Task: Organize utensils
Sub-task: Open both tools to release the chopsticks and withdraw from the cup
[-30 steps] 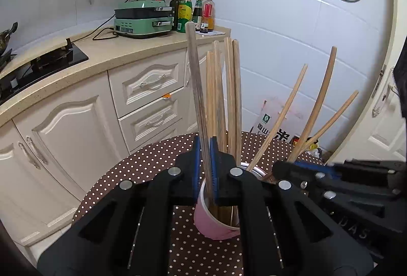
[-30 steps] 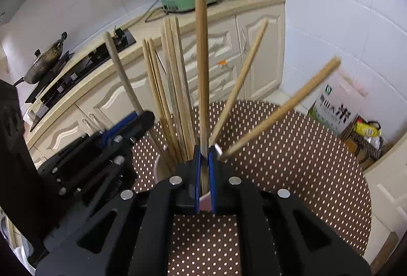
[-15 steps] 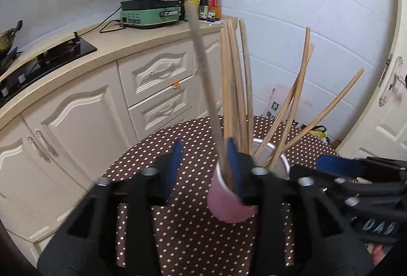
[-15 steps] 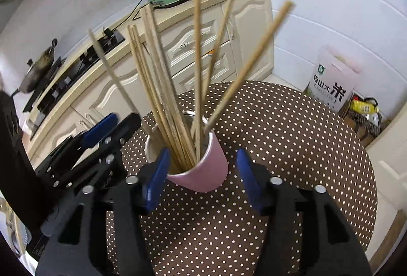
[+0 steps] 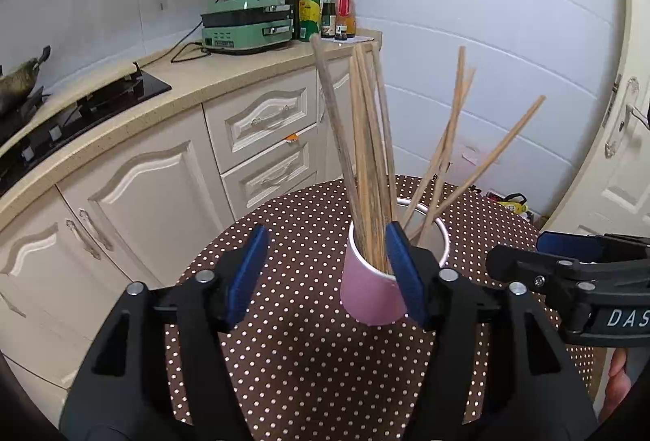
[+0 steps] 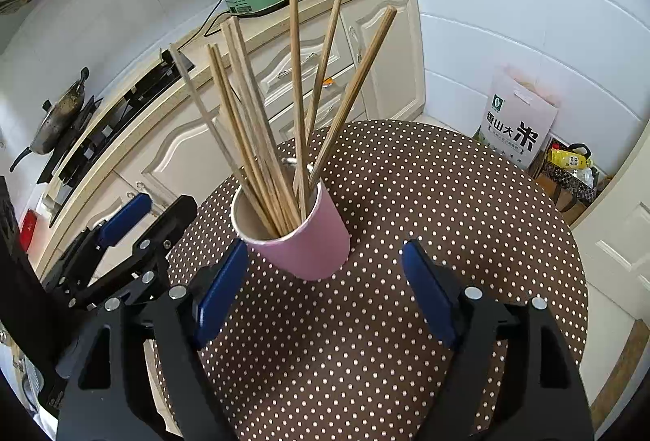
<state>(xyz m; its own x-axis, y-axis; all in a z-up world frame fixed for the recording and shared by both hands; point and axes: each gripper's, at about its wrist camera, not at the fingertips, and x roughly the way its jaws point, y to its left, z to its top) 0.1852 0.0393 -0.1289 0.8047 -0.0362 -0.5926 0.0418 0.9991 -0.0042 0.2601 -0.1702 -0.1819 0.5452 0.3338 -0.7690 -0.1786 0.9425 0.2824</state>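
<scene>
- Pink cup (image 6: 308,246) stands upright on the dotted counter (image 6: 447,205), full of chopsticks (image 6: 260,140) that lean and fan outward
- Left gripper (image 5: 325,274): jaws opening, nothing gripped; the cup sits just ahead, by the right-hand pad
- Right gripper (image 6: 325,290): jaws opening wide, empty, the cup just beyond them
- Each gripper shows at the edge of the other's view

A round table (image 6: 426,197) in a brown cloth with white polka dots is carrying a single pink cup (image 6: 313,242); the cup is standing upright near the table's middle, toward ten o'clock in the right wrist view; wooden chopsticks (image 6: 260,140) are standing in it, fanning out from eleven to one o'clock above its rim.
</scene>
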